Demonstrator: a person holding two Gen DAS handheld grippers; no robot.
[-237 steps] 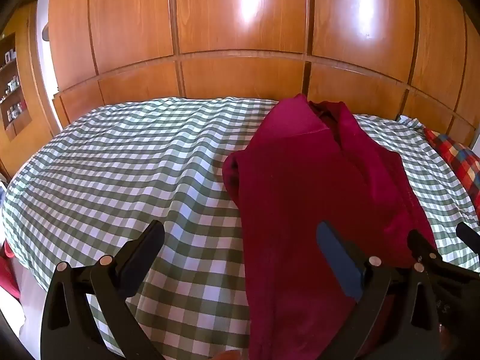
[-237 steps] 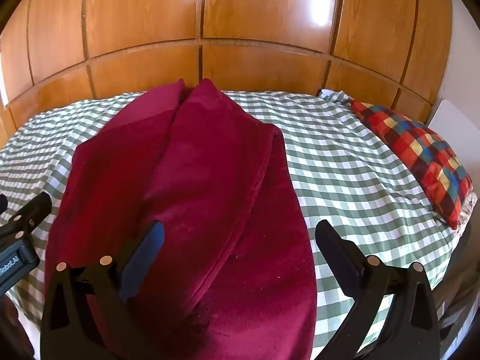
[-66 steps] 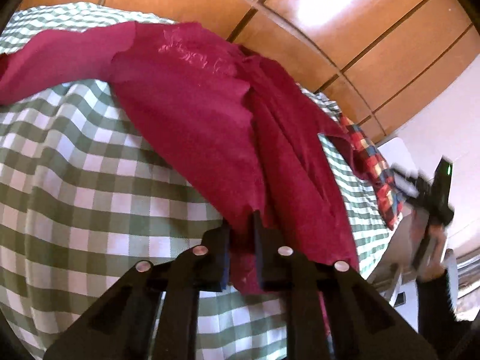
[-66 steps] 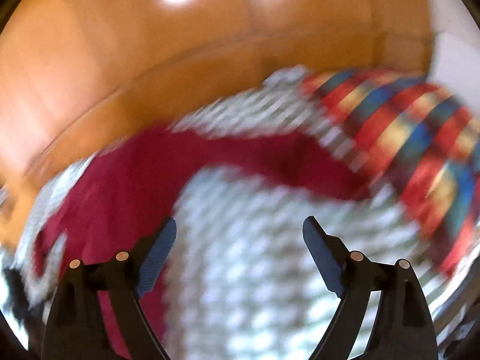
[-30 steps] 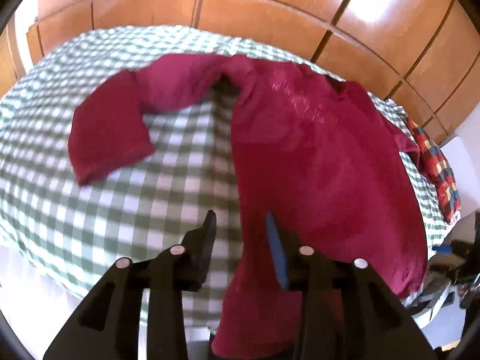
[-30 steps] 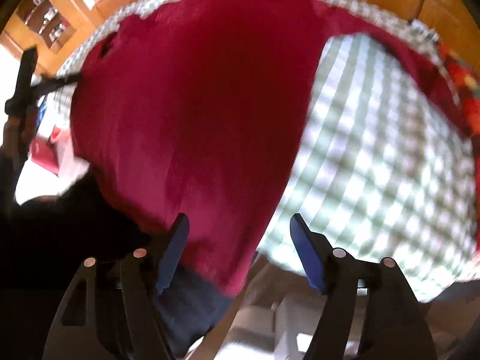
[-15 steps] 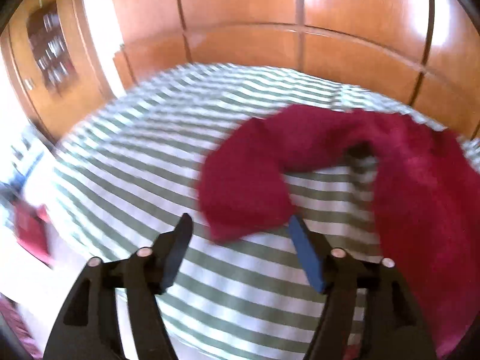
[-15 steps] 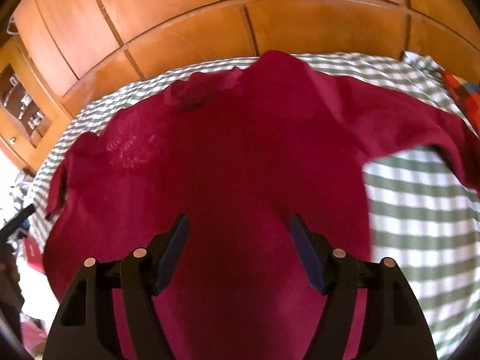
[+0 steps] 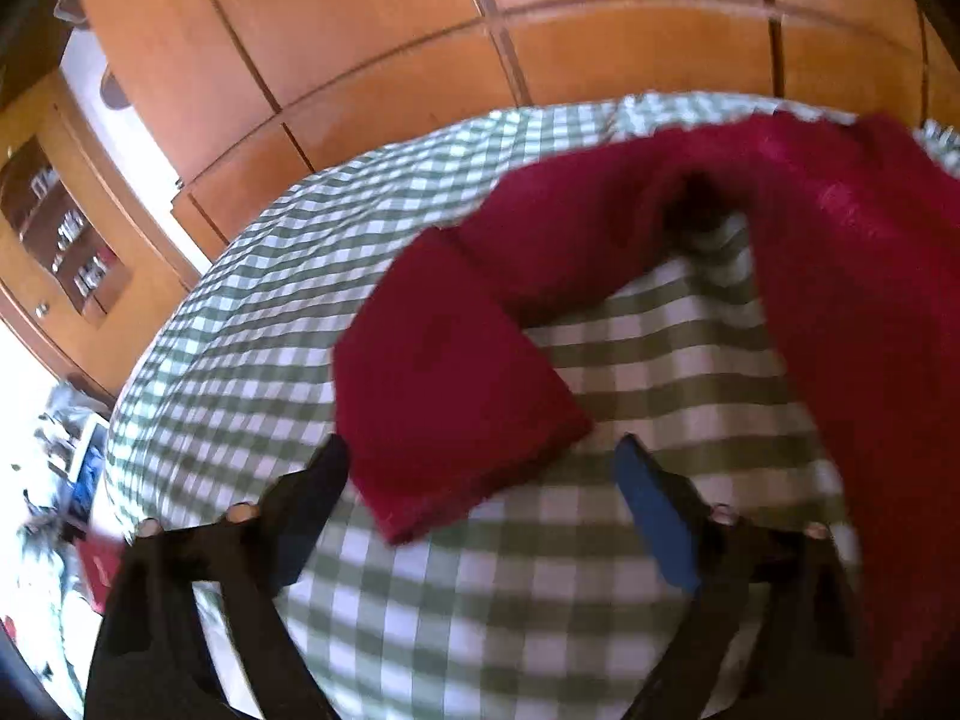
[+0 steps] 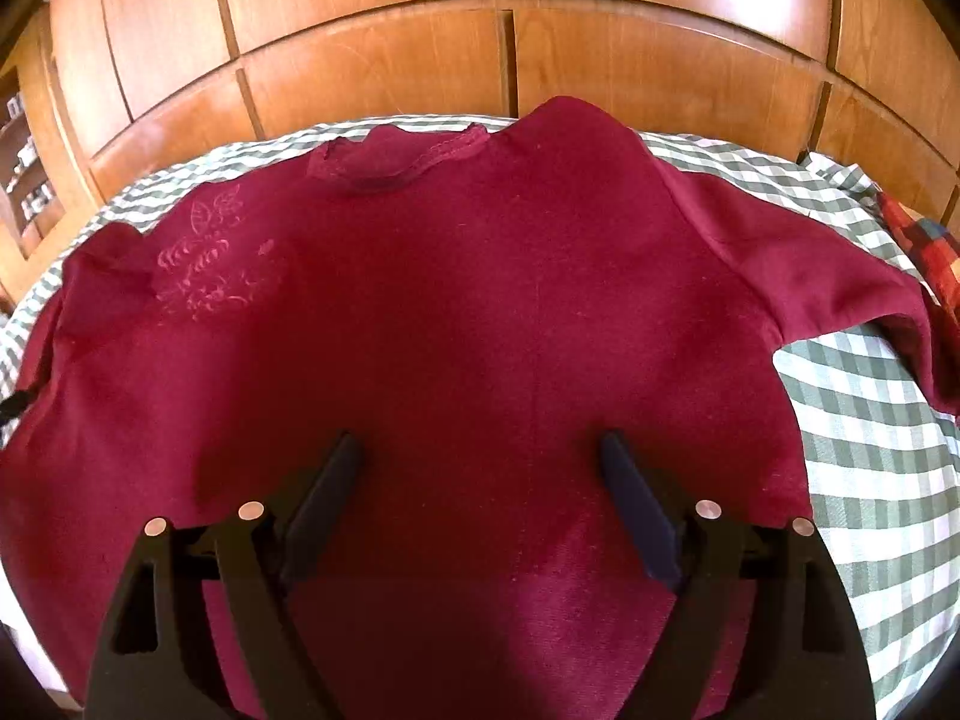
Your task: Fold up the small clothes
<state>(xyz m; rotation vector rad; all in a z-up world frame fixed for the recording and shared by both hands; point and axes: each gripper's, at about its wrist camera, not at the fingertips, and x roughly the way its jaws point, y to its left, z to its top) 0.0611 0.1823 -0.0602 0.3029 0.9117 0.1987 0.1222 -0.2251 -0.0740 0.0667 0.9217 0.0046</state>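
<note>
Left tool [image 9: 480,480]: jaws wide, holding nothing, hovering just short of the cuff end of the left sleeve [image 9: 456,372]. Right tool [image 10: 480,468]: jaws wide too, empty, parked over the lower middle of the sweatshirt [image 10: 480,330].

Key relation: the sleeve cuff lies straight ahead of the left tool, roughly centred between its two fingers. Sleeve long axis runs away from the tool and up-right, bending toward the armpit where it joins the body. Left tool is clearly the nearer one; right tool is well apart from that sleeve, over the torso. My read: next move is a pinch on the cuff and a carry across onto the body, so the approach needs to drop onto the cuff edge without grabbing the bedsheet [image 9: 540,600] underneath.

Sweatshirt: dark red, matte, fleecy knit, spread flat on the bed, neckline [image 10: 396,168] at the far side, faint tone-on-tone print [image 10: 210,264] near the left shoulder. Right sleeve [image 10: 840,282] trails out toward a multicolour checked pillow [image 10: 918,246]. Soft and limp, will drape and drag, no stiffness to rely on.

Bedsheet: green-and-white gingham, thin, slightly rumpled. Glossy wooden wardrobe panels [image 10: 384,60] behind the bed. Left view is motion-blurred; fine detail there is unreliable.
</note>
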